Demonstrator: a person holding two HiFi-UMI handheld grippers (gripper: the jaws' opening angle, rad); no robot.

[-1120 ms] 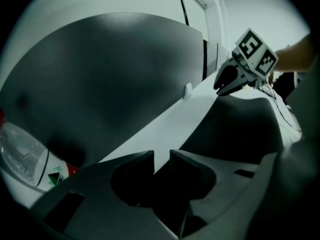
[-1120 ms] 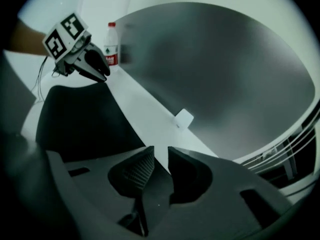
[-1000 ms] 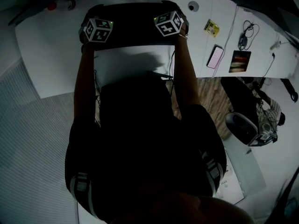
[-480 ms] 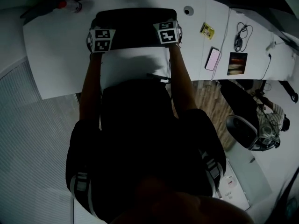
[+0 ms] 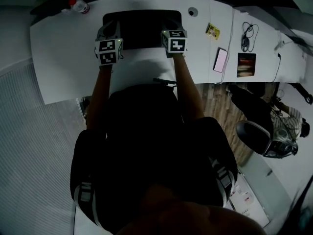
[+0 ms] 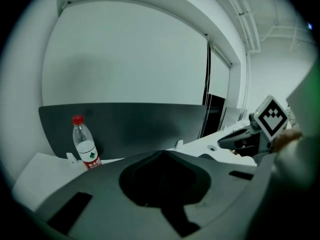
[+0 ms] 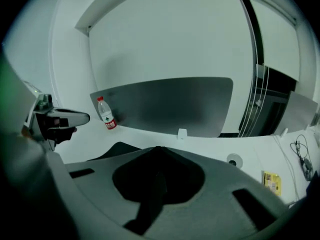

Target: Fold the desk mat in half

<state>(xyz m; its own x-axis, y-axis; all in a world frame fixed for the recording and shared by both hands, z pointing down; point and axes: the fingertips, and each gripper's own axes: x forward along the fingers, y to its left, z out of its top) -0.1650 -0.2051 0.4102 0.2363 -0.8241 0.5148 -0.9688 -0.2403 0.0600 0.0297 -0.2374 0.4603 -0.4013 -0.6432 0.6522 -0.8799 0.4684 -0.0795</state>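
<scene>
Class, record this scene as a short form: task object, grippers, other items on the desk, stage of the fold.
Task object: black desk mat, toward the far side of the white desk
Grippers: left gripper and right gripper both shut, apparently pinching the mat's near edge, one near each corner
Other items: water bottle with red cap at far left; phone and yellow card right of the mat
Stage: edge gripped, fold not yet made

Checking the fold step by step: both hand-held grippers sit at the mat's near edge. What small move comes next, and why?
Probably swing the near edge over toward the far edge: the left hand-held gripper and right hand-held gripper appear shut on near corners of the desk mat, whose far part lies flat on the desk.
</scene>
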